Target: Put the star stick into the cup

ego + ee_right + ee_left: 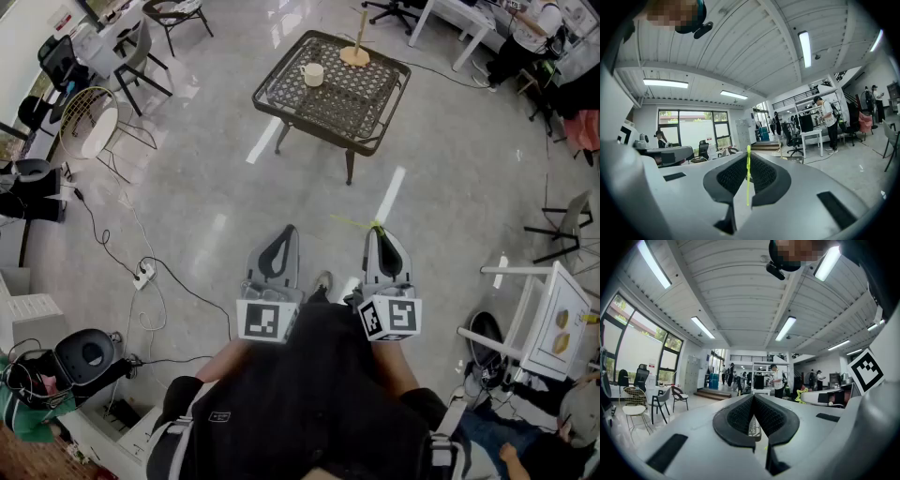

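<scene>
The star stick (356, 224) is a thin yellow-green rod that juts to the left from the tip of my right gripper (379, 231), which is shut on it. In the right gripper view the stick (748, 176) stands upright between the closed jaws of that gripper (748, 155). Its star end (802, 395) shows in the left gripper view. My left gripper (285, 232) is shut with nothing in it (753, 398). Both grippers are held close to my body, above the floor. The pale cup (313, 74) stands far ahead on a black mesh table (375, 103).
A wooden base with an upright rod (355, 54) stands on the same table. Chairs (94, 127) and cables with a power strip (143, 275) lie to the left. A white rack (555, 319) is at the right. People sit at desks at the far right.
</scene>
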A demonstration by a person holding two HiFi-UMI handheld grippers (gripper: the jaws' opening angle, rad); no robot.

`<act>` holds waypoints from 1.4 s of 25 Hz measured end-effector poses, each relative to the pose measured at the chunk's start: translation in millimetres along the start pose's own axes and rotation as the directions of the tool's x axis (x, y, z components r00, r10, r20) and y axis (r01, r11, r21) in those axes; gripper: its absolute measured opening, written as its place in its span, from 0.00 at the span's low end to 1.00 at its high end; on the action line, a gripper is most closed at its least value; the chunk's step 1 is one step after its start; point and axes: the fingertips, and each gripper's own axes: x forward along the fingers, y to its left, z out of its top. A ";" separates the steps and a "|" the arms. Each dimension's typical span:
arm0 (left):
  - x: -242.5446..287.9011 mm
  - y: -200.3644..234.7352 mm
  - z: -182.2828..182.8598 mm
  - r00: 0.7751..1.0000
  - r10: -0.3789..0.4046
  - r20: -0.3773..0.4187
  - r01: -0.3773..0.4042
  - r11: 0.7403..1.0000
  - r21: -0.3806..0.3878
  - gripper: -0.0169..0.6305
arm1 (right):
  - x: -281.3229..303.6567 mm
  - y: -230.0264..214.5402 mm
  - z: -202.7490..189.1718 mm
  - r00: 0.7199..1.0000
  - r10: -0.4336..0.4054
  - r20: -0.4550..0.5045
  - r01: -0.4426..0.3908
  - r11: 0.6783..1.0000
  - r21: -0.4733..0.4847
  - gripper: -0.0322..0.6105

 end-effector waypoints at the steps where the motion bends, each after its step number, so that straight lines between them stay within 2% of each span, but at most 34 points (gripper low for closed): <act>1: 0.4 -0.2 -0.4 1.000 -0.002 -0.003 0.002 1.000 -0.002 0.05 | -0.4 -0.5 -0.5 1.000 -0.002 0.000 0.002 1.000 0.004 0.08; 15: 16.7 -5.4 -1.9 1.000 0.004 -0.009 -0.004 1.000 -0.001 0.05 | 5.6 -18.1 3.0 1.000 -0.007 0.018 0.007 1.000 0.029 0.08; 28: 51.7 -25.1 -7.2 0.998 0.060 -0.005 -0.060 0.998 0.021 0.05 | 30.3 -58.5 -2.8 0.999 0.053 0.006 -0.053 0.998 0.029 0.08; 35: 78.2 -4.5 -21.9 0.996 0.086 -0.037 -0.086 0.996 0.007 0.05 | 63.0 -67.4 -8.4 0.998 0.059 -0.011 -0.058 0.998 0.035 0.08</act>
